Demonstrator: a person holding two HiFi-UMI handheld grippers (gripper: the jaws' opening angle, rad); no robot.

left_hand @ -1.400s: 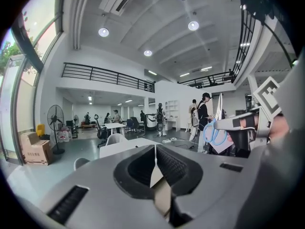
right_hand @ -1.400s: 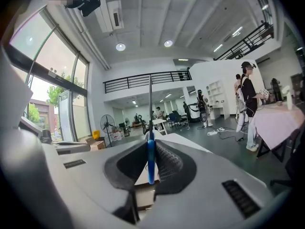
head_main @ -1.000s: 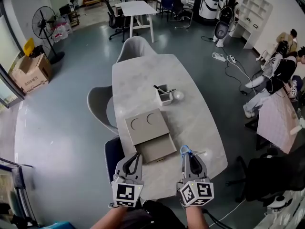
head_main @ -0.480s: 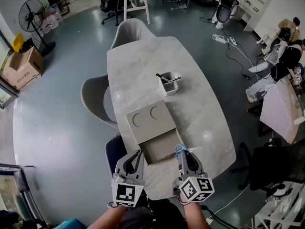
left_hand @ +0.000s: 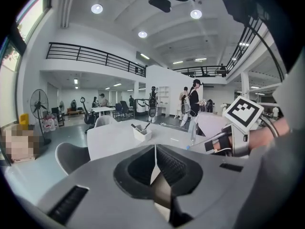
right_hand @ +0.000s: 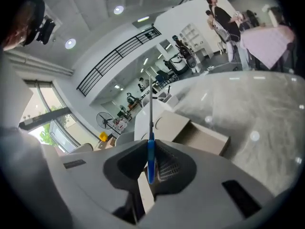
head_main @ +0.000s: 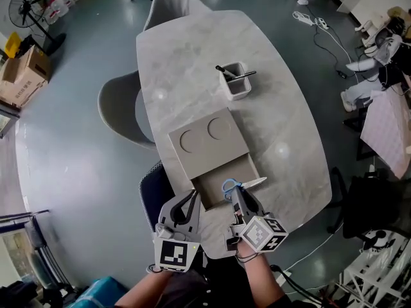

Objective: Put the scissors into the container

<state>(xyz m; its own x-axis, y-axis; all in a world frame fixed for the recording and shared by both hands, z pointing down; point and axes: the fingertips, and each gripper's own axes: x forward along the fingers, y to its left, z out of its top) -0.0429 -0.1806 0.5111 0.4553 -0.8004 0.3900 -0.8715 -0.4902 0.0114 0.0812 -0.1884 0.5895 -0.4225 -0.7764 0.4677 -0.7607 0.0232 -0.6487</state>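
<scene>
While the right hand-held gripper (head_main: 236, 196) clenches the blue handle of the scissors (head_main: 249, 183), their blades stick out to the right over the near edge of the open tray of the grey container (head_main: 199, 153), at the near end of the counter (head_main: 192, 63), probably so they can be lowered in flat. The left hand-held gripper (left_hand: 155, 159) hangs beside it, pressed closed on nothing and seemingly idle. A white cup (head_main: 236, 87) of pens stands farther up. No brand or wording is legible; only black-and-white square markers show on the gripper cubes.
</scene>
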